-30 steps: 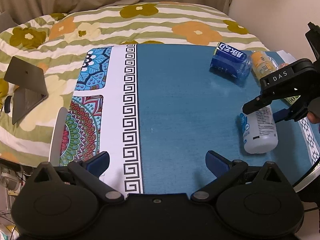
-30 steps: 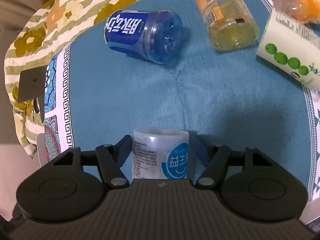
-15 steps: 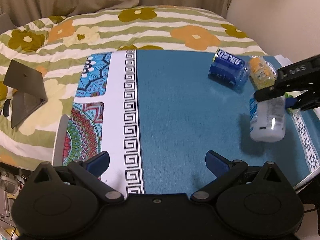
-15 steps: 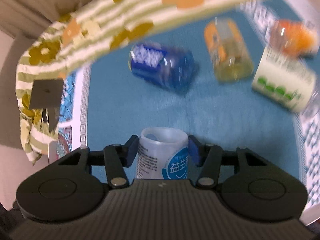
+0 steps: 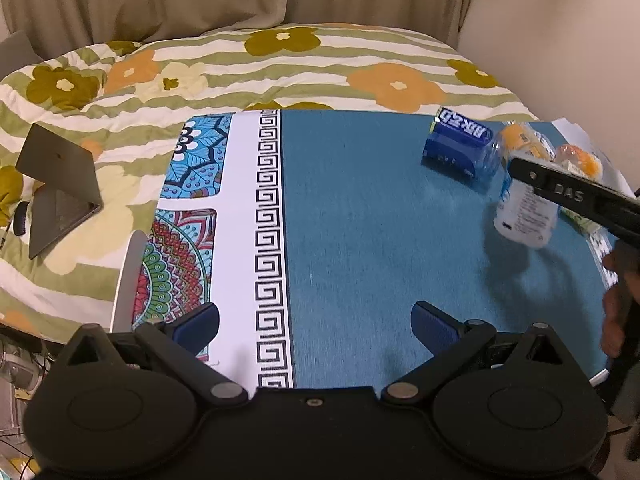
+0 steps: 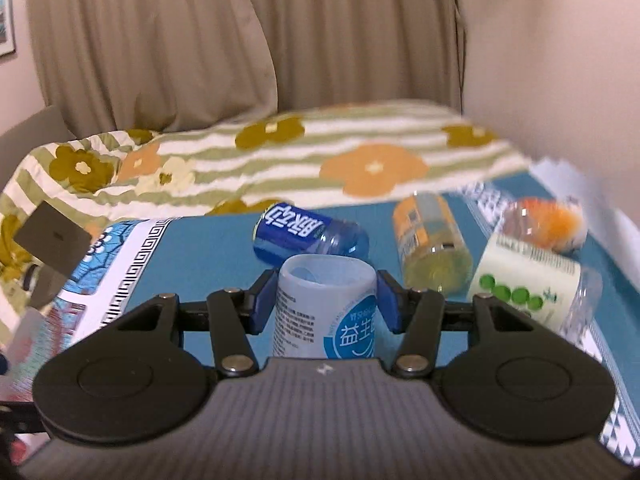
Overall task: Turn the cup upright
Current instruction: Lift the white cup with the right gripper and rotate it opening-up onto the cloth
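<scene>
My right gripper [image 6: 326, 300] is shut on a white cup with a blue round label [image 6: 326, 316]. It holds the cup off the blue mat, tilted, with its open mouth facing away from the camera. In the left wrist view the same cup [image 5: 526, 212] hangs above the mat at the right, under the right gripper's black arm [image 5: 576, 196]. My left gripper [image 5: 316, 324] is open and empty, low over the mat's near edge.
A blue-labelled cup [image 6: 308, 236], a yellow one [image 6: 434, 248], a white one with green dots [image 6: 532, 280] and an orange one [image 6: 544, 220] lie on their sides on the mat [image 5: 360, 200]. A flowered quilt [image 5: 280, 64] and a laptop [image 5: 56, 184] lie behind and to the left.
My right gripper lifted the white cup off the mat and tipped its view up from looking down at the mat to looking level across the bed. My left gripper stayed put.
</scene>
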The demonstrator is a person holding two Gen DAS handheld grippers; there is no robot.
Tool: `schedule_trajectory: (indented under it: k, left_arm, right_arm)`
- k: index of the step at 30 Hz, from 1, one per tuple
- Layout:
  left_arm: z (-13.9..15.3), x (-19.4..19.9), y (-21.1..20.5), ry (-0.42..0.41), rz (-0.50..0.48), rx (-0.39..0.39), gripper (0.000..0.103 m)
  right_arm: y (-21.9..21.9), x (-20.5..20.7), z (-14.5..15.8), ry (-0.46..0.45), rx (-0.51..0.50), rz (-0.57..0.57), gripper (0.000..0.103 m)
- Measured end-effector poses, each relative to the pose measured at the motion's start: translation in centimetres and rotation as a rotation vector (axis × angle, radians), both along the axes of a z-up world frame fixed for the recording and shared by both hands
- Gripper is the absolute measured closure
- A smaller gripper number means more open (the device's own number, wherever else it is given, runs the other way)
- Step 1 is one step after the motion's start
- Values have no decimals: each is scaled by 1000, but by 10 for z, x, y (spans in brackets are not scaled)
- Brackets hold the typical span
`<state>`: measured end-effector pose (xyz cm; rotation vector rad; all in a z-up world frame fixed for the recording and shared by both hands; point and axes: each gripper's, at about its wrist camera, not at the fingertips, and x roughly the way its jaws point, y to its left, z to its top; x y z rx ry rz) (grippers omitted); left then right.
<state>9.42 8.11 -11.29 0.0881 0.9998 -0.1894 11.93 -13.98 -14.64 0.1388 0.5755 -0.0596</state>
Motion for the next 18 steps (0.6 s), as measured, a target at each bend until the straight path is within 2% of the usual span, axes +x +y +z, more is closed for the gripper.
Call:
schedule_trajectory:
  k: [6,12,18]
  left_arm:
    - [-11,-7,-4,19,-8,6,0]
    - [-12,-12,-9,23,-23,5,0]
    - [-8,-13,-15,15,-24,-4,0]
  right_arm:
    - [5,-3,-23,-12,-44,13,33]
    - [12,-17,-25,-6,-107,66,32]
    - [10,-29,-24,28,-96,81,32]
